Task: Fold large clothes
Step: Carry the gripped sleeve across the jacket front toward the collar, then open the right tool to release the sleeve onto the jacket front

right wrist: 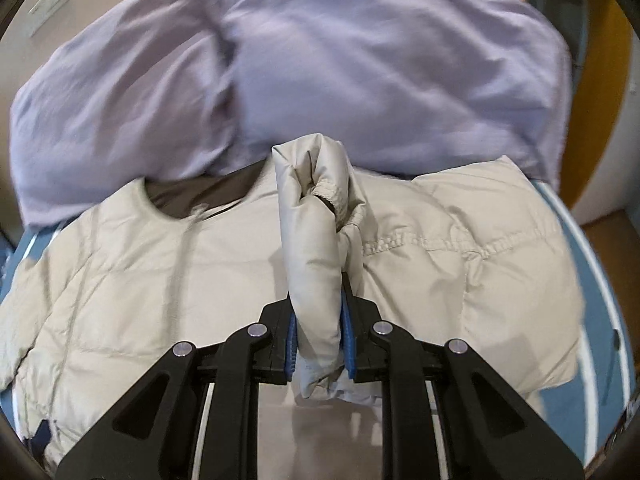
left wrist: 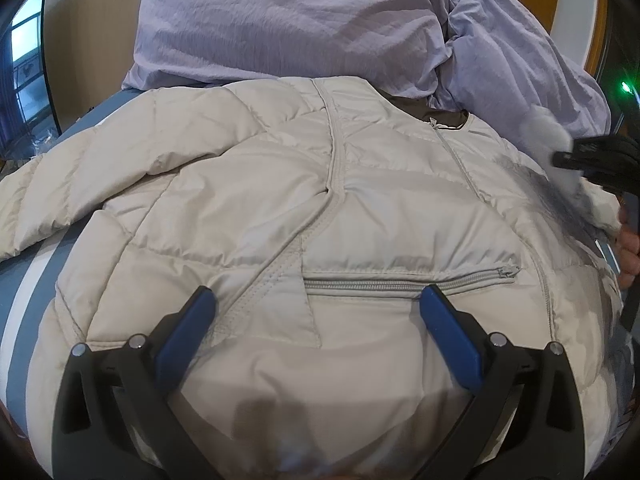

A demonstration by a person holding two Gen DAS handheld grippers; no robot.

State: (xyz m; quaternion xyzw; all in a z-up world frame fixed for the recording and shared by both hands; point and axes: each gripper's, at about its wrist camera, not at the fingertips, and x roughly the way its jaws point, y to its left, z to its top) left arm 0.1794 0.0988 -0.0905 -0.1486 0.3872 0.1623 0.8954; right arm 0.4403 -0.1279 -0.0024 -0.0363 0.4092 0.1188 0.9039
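Right wrist view is showing the right gripper [right wrist: 318,340] clamping a bunched sleeve cuff [right wrist: 320,208] of the beige quilted jacket [left wrist: 280,208], which is lying spread across the blue-and-white striped bed [left wrist: 24,300], its collar toward the far edge beside a lilac duvet [right wrist: 360,60]. Over the hem near the pocket zip [left wrist: 408,278], the left gripper [left wrist: 318,316] is hovering with jaws wide apart, holding nothing. Slick, puffy nylon is likely slipping from the pads, and the springy padded sleeve may be unfolding once laid across the body.
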